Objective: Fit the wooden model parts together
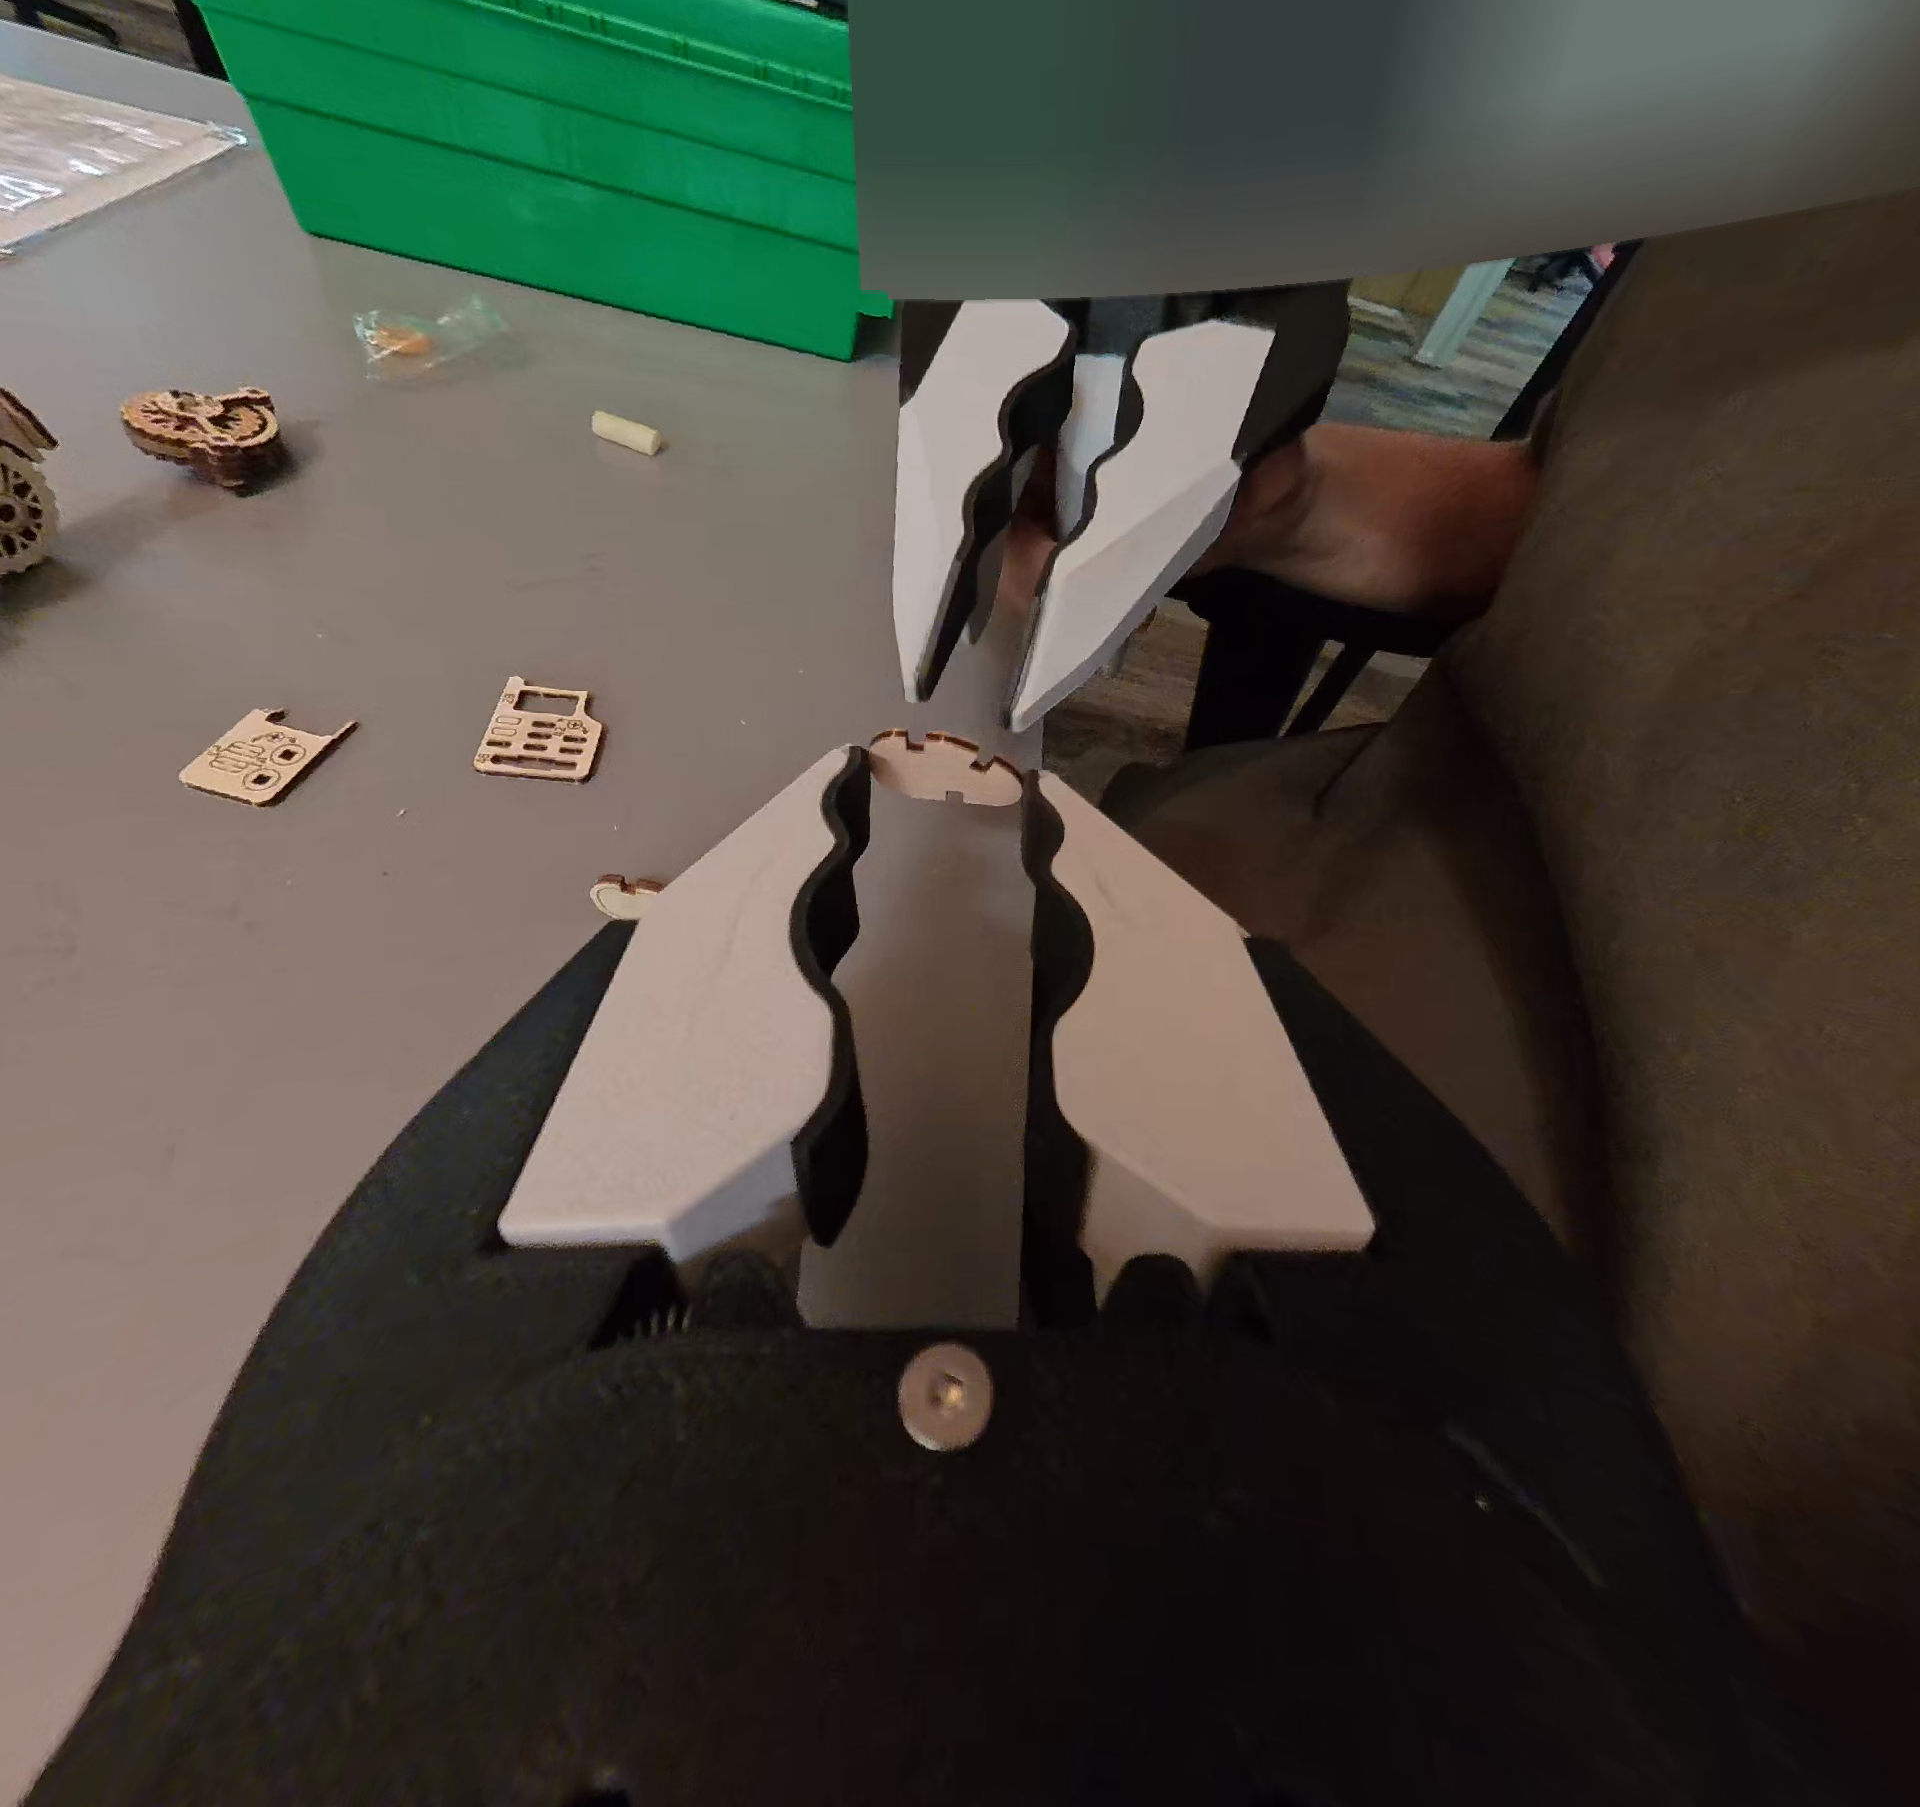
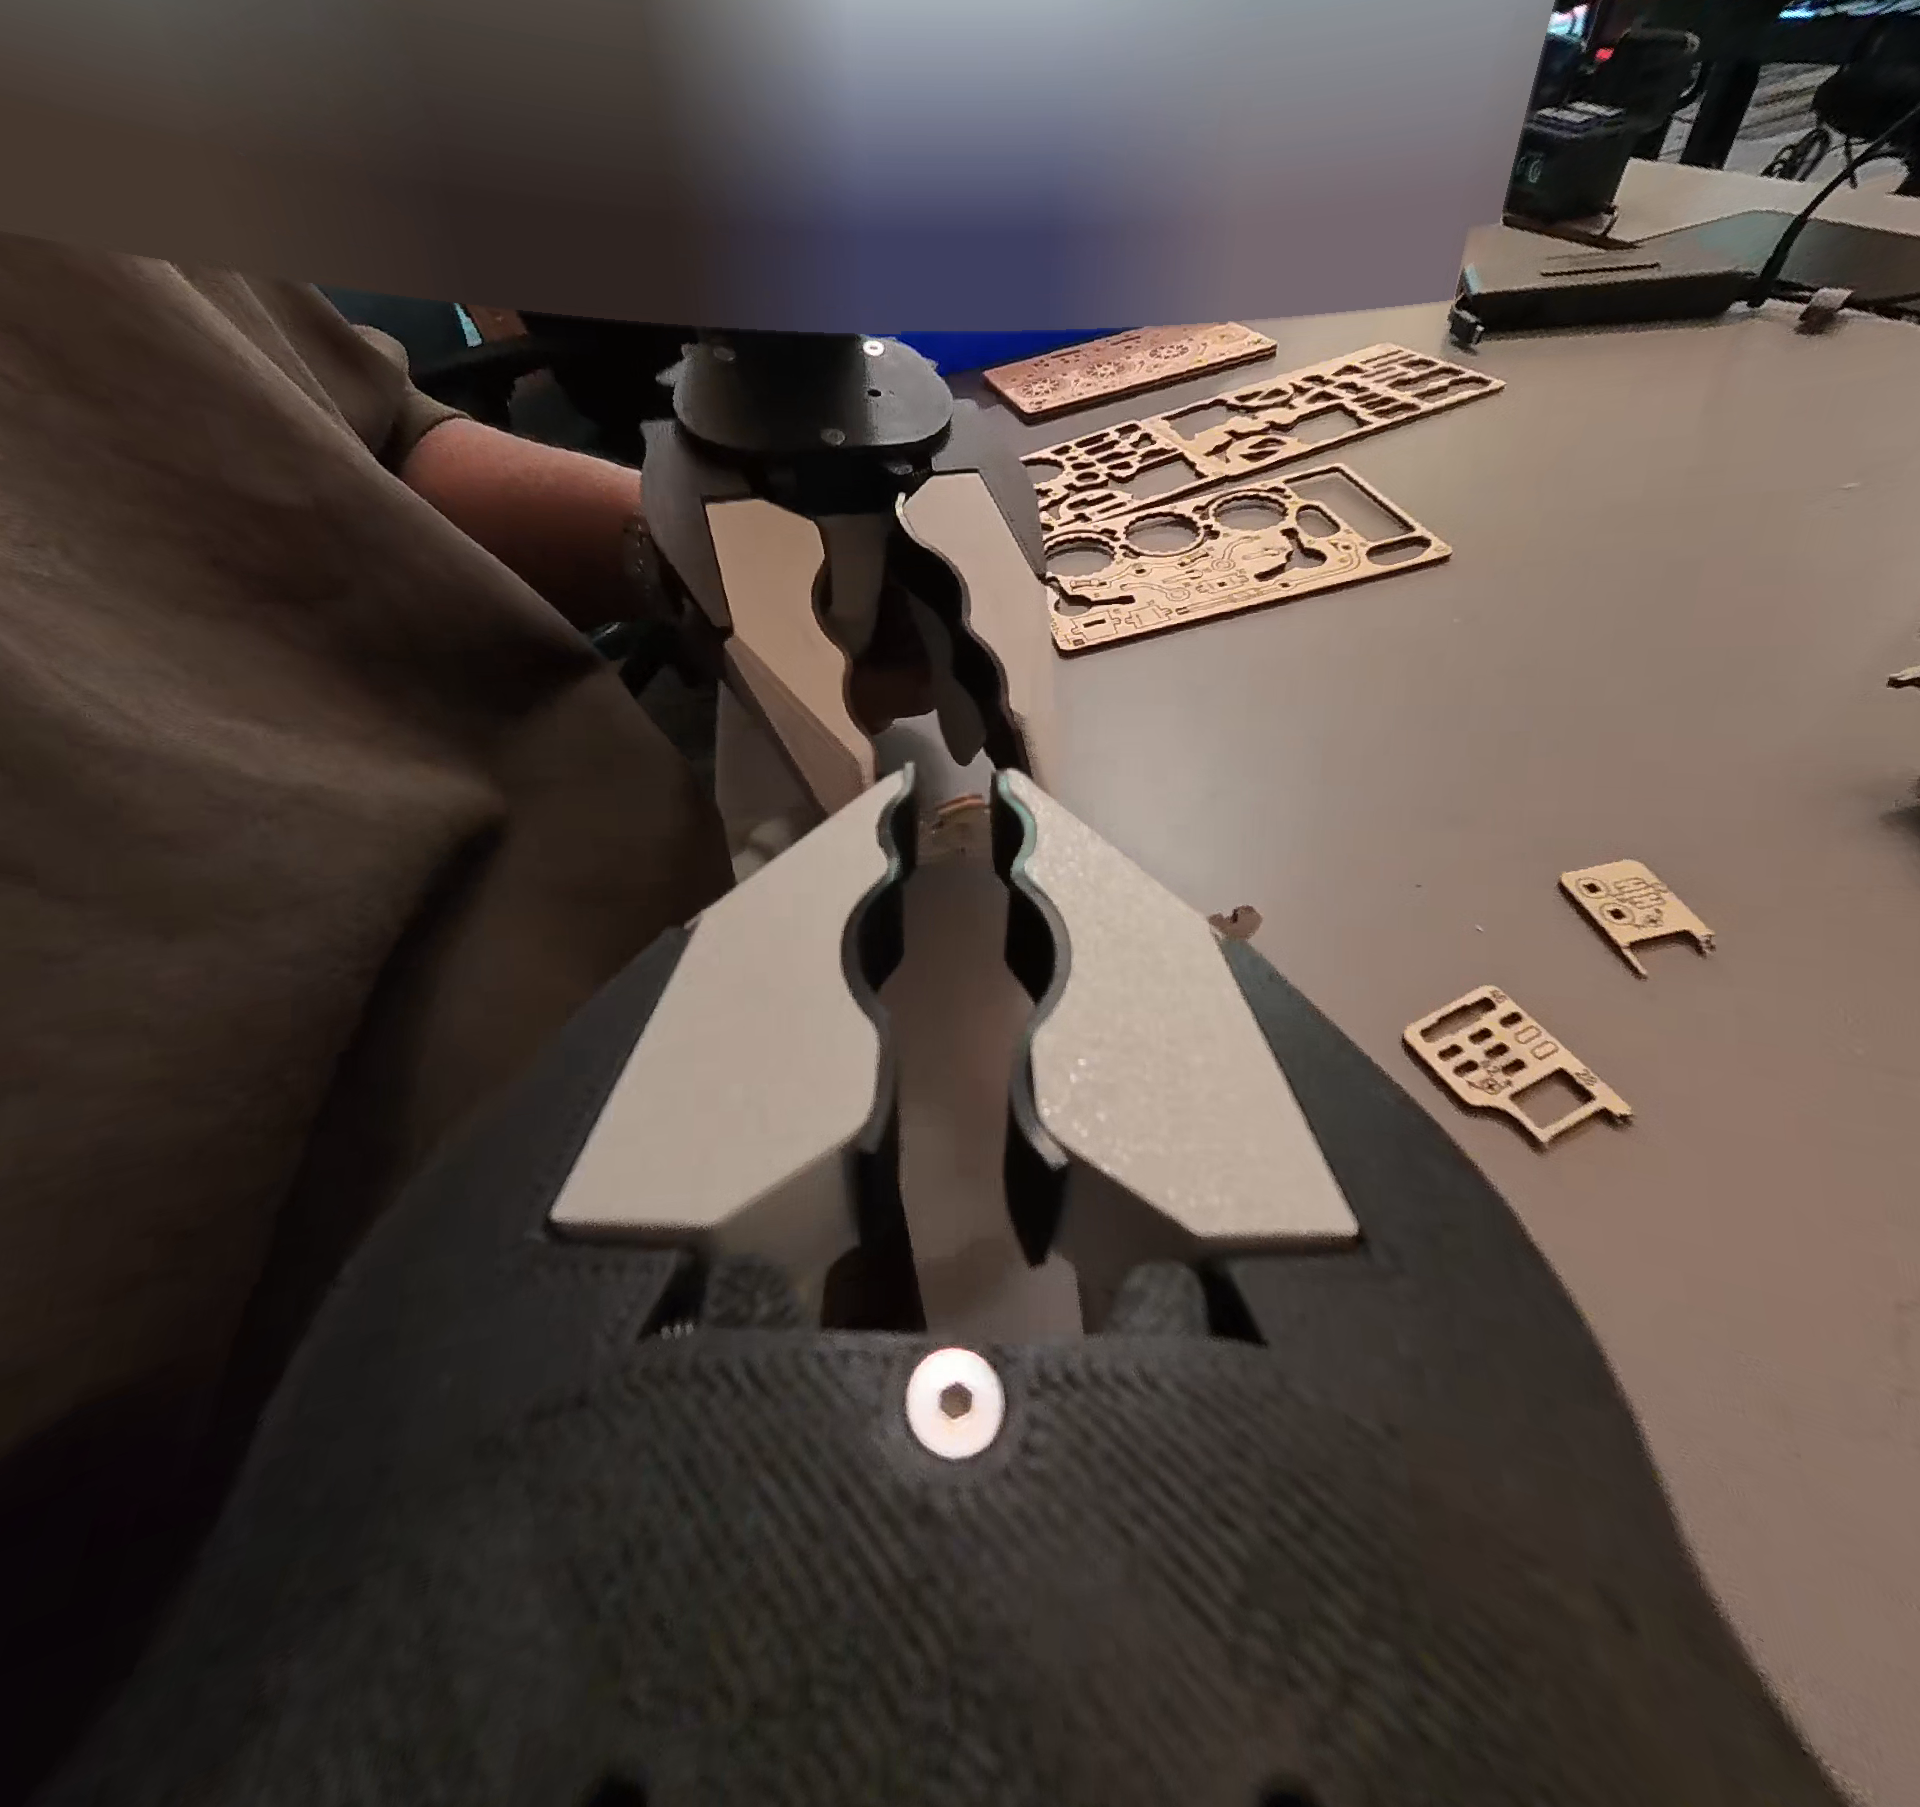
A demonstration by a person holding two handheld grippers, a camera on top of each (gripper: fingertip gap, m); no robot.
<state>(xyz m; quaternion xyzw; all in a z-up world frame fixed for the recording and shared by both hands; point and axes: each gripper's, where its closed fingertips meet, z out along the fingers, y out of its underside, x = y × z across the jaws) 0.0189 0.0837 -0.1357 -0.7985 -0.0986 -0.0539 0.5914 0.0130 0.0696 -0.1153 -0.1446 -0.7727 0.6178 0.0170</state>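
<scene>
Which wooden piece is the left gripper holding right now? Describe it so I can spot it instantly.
Start at the big green plastic bin at the back of the grey table, then come forward to the left gripper at the table's near edge. Pinched at its tips is a small round pale wooden disc with notched edges. The loose neighbours on the table are flat rectangular cut-out plates; this one is round.

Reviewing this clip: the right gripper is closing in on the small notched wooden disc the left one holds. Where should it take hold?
Probably the free far rim of the notched wooden disc, coming from opposite the left gripper, which pinches its near edges. The disc lies roughly flat and thin, so the right gripper, open just above, should clamp its faces between notches.
</scene>
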